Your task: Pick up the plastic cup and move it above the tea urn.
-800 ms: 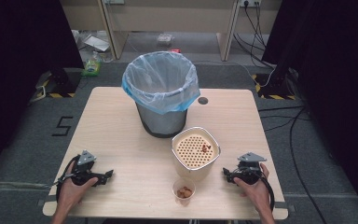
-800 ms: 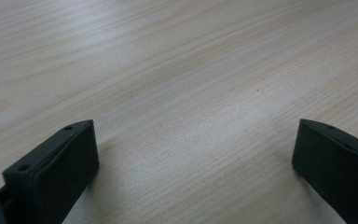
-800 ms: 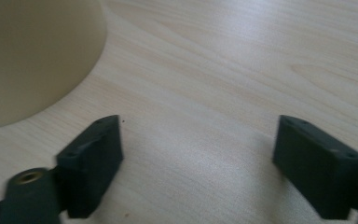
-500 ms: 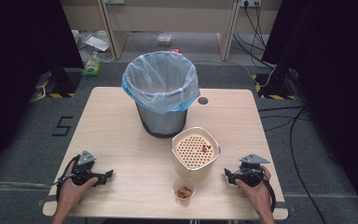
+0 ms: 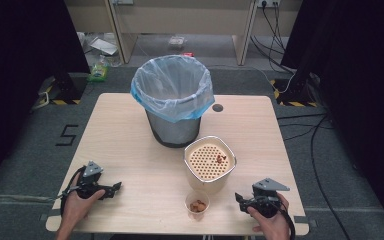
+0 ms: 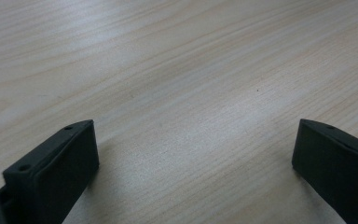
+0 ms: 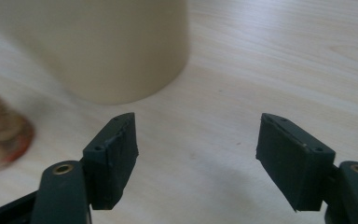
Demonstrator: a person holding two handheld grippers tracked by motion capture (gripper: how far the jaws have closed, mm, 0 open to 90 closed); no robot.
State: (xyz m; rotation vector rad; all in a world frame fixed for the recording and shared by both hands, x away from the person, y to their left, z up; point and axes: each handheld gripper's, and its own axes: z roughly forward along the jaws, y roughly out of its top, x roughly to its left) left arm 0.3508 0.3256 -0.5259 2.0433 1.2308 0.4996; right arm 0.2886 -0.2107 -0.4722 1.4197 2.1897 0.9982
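So far nothing has been picked up. The small clear cup [image 5: 197, 204] sits low in the frame, just right of centre in the high view, with brownish scraps in its bottom, and it stands just in front of the cream strainer pot [image 5: 210, 163], apart from it by a narrow strip of wood. That pot has a perforated insert with a few reddish bits lying on it toward its right side. Above it in the frame, close behind it, stands the lined bin [image 5: 173, 102], its blue-edged bag open and apparently empty, though you cannot see its floor clearly.

Your right gripper [image 5: 245, 202] lies at the lower right of the high view, pointing left toward the cup and near it but not touching. In the right gripper view its jaws stand wide apart with nothing between them; the pot's cream wall [image 7: 107, 46] fills the upper left and the cup [image 7: 2, 130] is a blur at the left edge.

Your left gripper [image 5: 111, 188] rests at the lower left of the high view, well apart from everything. The left gripper view shows its jaws spread wide over bare table [image 6: 177, 93], holding nothing.

Judging from this, the scraps have yet to go anywhere: cup and pot both hold their contents, so reaching, gripping and tipping into the bin all seem left to do.
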